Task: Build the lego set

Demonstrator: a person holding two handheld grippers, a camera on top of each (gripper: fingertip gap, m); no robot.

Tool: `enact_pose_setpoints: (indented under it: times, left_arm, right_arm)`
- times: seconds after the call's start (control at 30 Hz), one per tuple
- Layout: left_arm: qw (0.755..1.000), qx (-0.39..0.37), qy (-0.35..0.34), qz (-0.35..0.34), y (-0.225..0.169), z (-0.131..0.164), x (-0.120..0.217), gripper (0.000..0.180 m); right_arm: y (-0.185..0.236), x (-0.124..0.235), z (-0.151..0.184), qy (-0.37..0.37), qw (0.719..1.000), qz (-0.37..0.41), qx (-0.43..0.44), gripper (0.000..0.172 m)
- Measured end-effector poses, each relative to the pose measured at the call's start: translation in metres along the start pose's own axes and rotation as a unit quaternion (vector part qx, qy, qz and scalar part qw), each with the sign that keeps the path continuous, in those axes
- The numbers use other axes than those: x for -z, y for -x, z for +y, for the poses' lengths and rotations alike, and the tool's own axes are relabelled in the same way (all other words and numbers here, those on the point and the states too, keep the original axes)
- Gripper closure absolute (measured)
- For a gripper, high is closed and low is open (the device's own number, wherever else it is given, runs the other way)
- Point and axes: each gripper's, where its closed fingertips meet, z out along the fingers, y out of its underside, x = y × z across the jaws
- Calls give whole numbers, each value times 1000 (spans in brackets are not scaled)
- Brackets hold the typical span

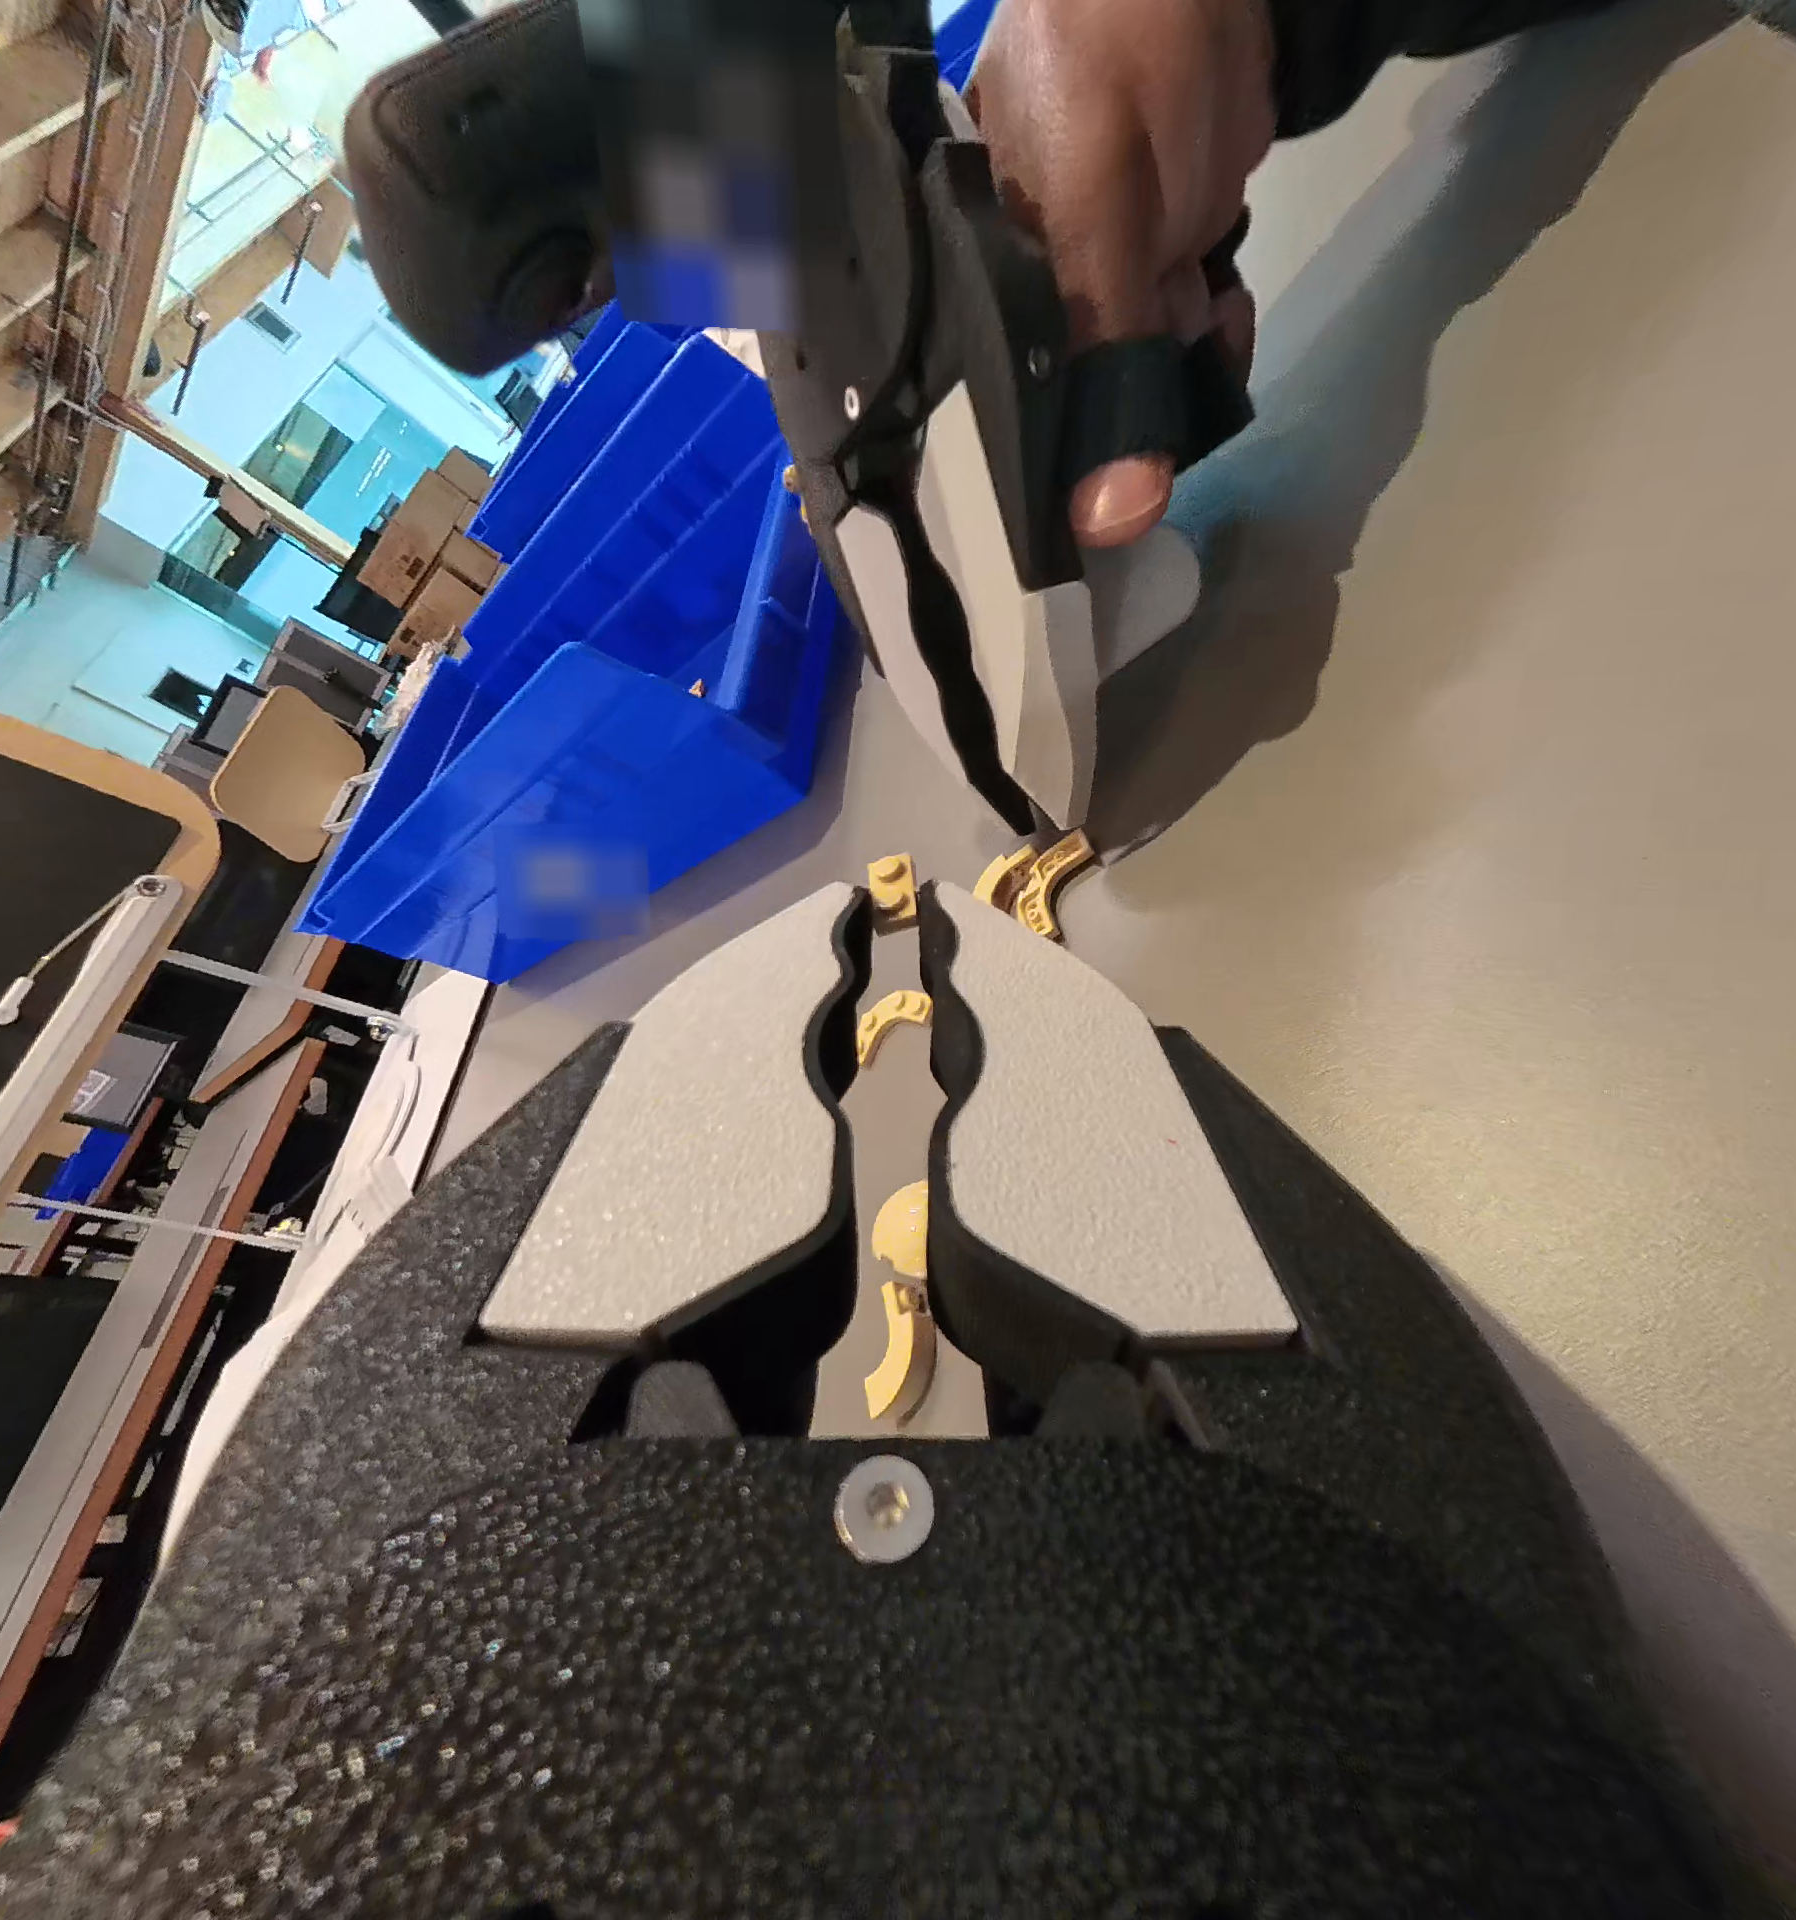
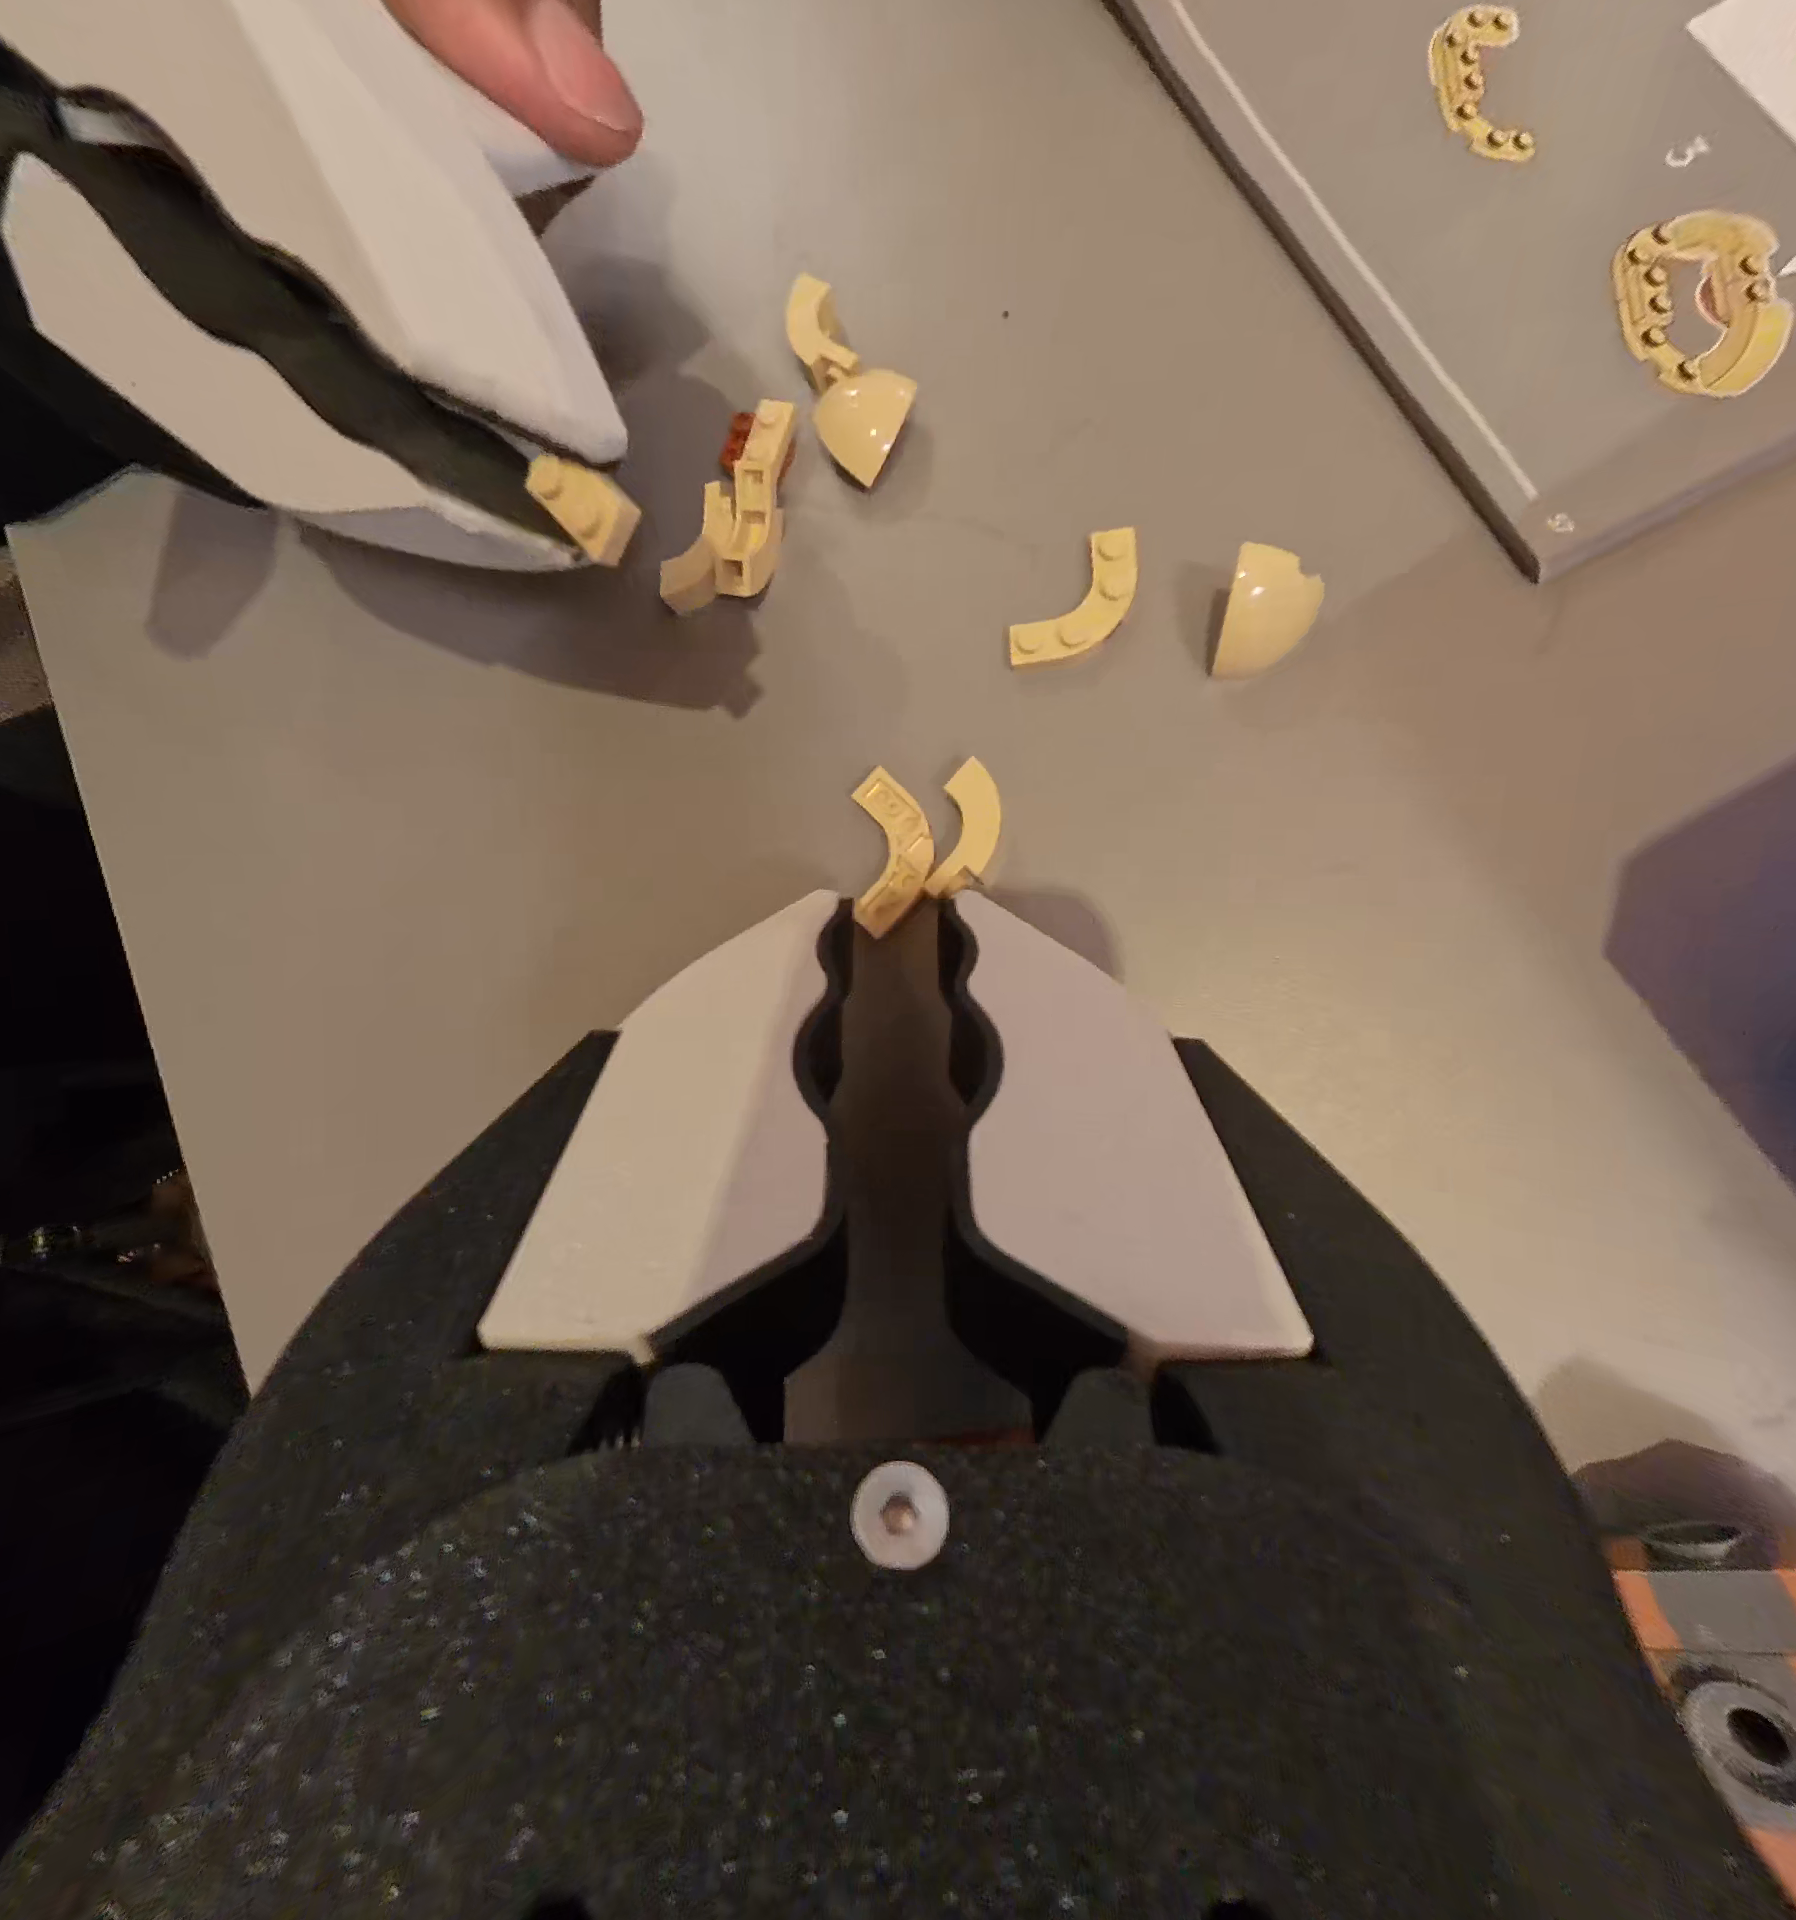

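Note:
My left gripper is shut on a small tan two-stud plate, gripped at the fingertips just above the grey table. The right wrist view shows it at upper left with the plate sticking out of the tips. My right gripper is open, tips down at the table. Two curved tan pieces lie at its tips. One end of the left piece reaches between the pads, and they do not press on it. The left wrist view shows this gripper over the same pieces.
Loose tan parts lie on the table: two half domes, a curved studded plate, a joined cluster and a curved piece. A grey instruction booklet lies at upper right. Blue bins stand beyond the parts. The tips of one gripper are about 7 centimeters away from the tips of the other.

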Motion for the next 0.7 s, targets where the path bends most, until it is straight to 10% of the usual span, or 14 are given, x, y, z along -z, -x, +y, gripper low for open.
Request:
enact_pose_setpoints:
  times: [0.7]
  left_arm:
    - [998,23,-11,-65,26,-2,9,172]
  right_arm:
    - [-4,-10,-1,56,983,134,115,164]
